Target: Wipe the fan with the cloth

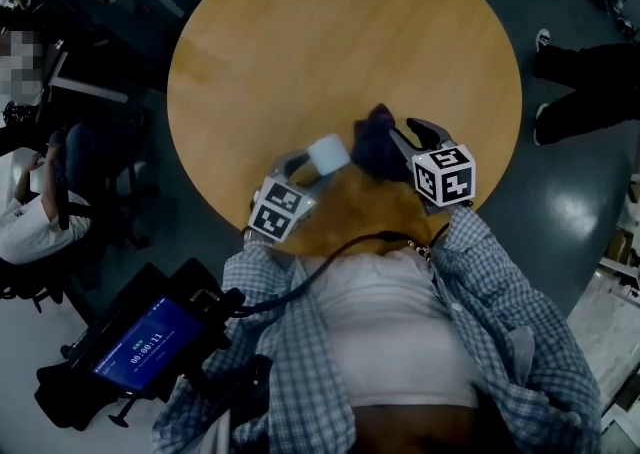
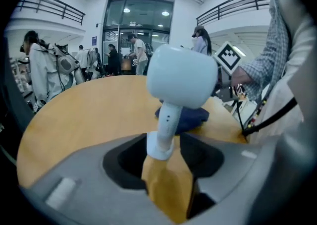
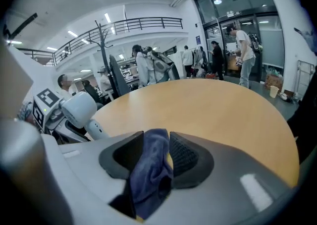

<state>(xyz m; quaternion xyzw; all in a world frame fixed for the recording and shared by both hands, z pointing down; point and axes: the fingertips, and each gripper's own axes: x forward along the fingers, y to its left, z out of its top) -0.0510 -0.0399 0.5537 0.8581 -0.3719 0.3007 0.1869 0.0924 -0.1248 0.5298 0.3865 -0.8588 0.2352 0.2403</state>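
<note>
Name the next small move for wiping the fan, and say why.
Probably close the left tongs on the fan at its handle. The handle stands between their open jaws ungripped, so a wipe would likely tip the fan. The cloth hangs loosely between the open right tongs.

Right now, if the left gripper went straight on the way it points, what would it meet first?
The fan: its handle stands between the open jaws of the left gripper. Behind the fan is the dark blue cloth, probably next in line, though depth is unclear.
</note>
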